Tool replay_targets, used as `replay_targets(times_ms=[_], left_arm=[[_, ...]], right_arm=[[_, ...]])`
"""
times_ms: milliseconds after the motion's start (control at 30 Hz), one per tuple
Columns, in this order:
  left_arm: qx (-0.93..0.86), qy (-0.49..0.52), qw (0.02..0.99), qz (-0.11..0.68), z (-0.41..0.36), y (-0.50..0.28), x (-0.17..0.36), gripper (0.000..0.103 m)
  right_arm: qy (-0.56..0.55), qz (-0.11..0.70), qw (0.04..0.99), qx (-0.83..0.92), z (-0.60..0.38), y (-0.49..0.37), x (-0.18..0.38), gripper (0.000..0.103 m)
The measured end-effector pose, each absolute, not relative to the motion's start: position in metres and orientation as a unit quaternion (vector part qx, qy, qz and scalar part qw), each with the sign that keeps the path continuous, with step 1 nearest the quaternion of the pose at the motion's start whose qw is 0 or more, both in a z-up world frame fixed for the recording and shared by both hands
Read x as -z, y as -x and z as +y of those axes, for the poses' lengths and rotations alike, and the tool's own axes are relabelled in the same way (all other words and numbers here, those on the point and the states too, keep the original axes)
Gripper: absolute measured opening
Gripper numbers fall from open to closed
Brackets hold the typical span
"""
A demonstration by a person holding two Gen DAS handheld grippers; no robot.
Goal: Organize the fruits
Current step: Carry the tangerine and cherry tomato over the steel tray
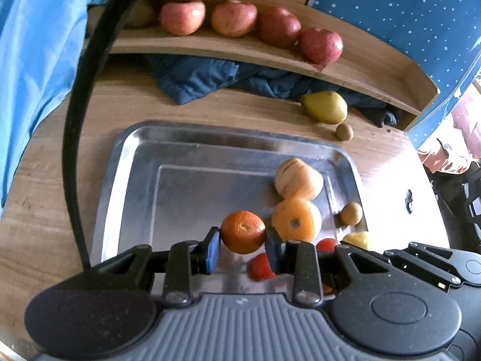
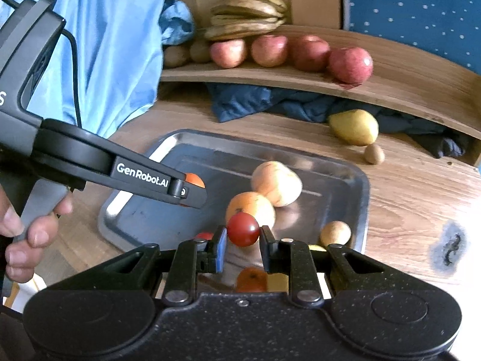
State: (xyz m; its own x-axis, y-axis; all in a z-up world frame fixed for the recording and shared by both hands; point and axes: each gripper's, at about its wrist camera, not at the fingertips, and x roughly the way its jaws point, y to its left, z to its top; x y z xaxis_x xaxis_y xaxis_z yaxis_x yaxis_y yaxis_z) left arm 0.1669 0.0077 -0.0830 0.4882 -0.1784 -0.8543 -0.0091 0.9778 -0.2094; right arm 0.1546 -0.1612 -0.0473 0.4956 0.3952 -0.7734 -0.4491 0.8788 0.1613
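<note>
My left gripper (image 1: 243, 240) is shut on a small orange (image 1: 243, 231), held above the metal tray (image 1: 144, 174). In the right wrist view the left gripper (image 2: 192, 194) reaches in from the left with the orange (image 2: 194, 180) partly hidden behind it. My right gripper (image 2: 243, 240) is shut on a red cherry tomato (image 2: 243, 229) above the tray's (image 2: 345, 186) near side. In the tray lie two pale orange fruits (image 1: 297, 219) (image 1: 297, 179), a small brown fruit (image 1: 351, 213), more tomatoes (image 1: 261, 267) and a yellow fruit (image 1: 357, 239).
A wooden shelf (image 2: 405, 81) at the back holds several red apples (image 2: 350, 64), bananas (image 2: 246, 13) and kiwis (image 2: 176, 55). A yellow pear (image 2: 354, 127) and a small brown fruit (image 2: 374, 154) lie on the wooden table beyond the tray. Dark blue cloth (image 2: 255, 102) lies under the shelf.
</note>
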Motion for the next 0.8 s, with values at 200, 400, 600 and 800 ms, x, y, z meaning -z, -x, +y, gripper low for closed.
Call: replay_targets(times_ms=[200,400,600,800], left_arm=[[0.041,0.095,0.852,0.513,0.012,-0.158,0.091,0.035],[0.038,0.095,0.843,0.528,0.015,-0.152,0.103,0.035],[0.037,0.094,0.840,0.533,0.018,-0.146,0.108,0.035],[0.038,0.094,0.838,0.536,0.020,-0.144,0.110,0.036]], right_arm=[[0.048,0.451,0.851,-0.265,-0.149,-0.146,0.053,0.025],[0.056,0.464,0.841,-0.271,-0.143,-0.141,0.061,0.025],[0.058,0.469,0.840,-0.266,-0.142,-0.137,0.067,0.025],[0.060,0.469,0.841,-0.264,-0.139,-0.134,0.068,0.025]])
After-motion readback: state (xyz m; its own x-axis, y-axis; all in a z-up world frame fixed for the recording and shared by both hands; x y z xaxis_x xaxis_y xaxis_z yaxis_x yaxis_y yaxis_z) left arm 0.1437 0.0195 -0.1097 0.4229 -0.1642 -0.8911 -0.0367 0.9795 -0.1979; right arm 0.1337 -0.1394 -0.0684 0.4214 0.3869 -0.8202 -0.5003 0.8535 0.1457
